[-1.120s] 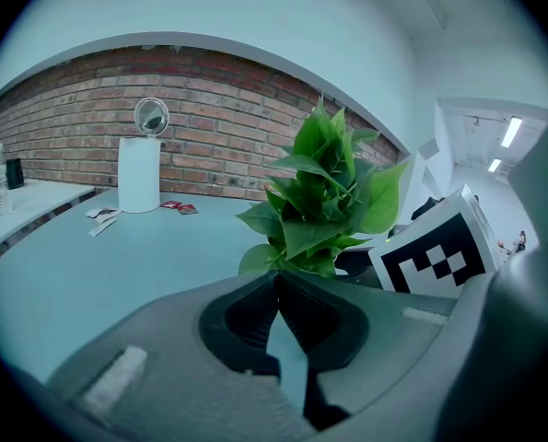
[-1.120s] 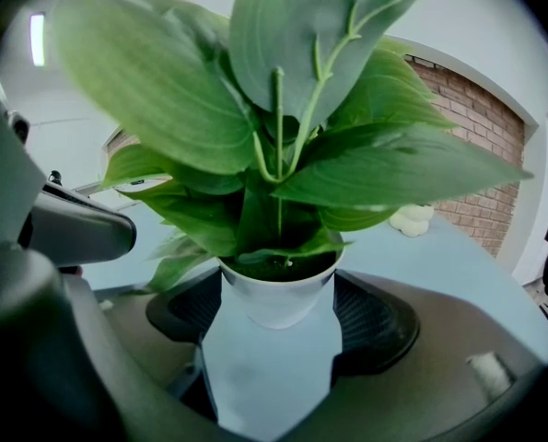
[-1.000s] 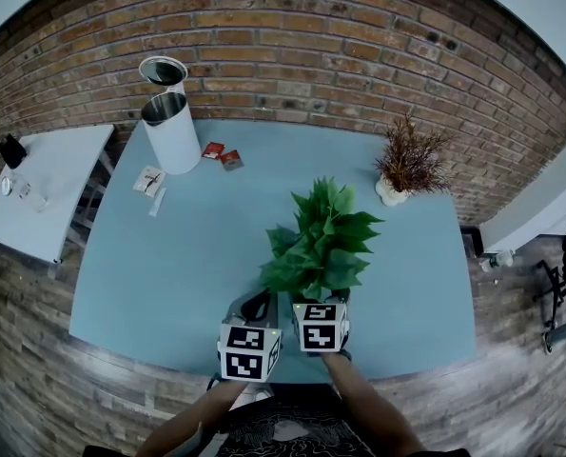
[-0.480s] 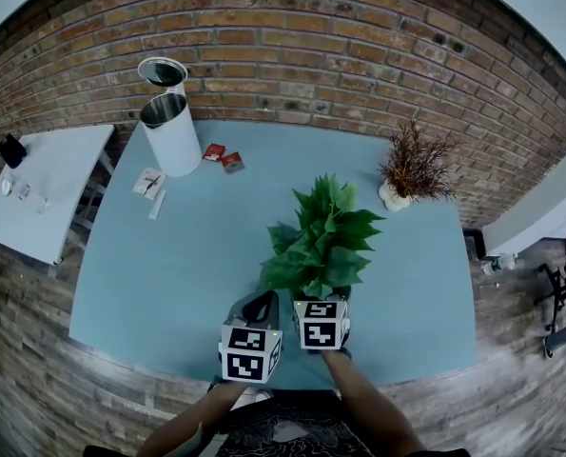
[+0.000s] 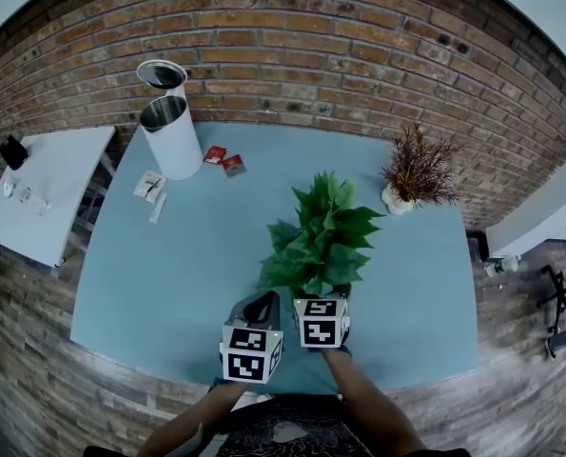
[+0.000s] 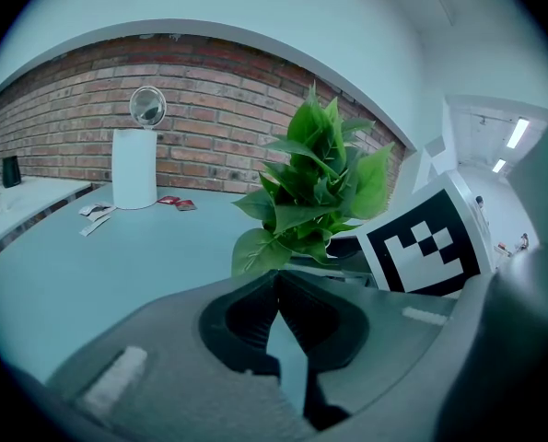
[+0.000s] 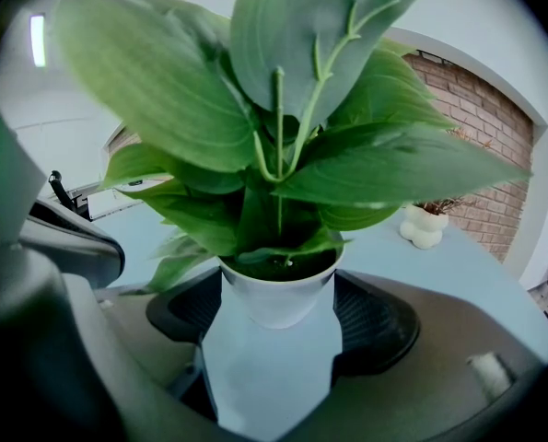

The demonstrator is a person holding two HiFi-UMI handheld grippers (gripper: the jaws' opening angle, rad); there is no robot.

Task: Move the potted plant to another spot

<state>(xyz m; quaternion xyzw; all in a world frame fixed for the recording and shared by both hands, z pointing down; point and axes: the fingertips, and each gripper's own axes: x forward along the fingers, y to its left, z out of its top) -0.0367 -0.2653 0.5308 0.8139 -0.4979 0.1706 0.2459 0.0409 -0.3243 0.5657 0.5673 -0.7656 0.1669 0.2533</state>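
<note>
Flanking potted plant (image 5: 321,246): L claw (image 5: 261,302), dried plant (image 5: 416,171)

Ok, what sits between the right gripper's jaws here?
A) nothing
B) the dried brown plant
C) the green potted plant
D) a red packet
C: in the right gripper view the potted plant stands between the right gripper's jaws, and the rim of its white pot meets both pads.
</note>
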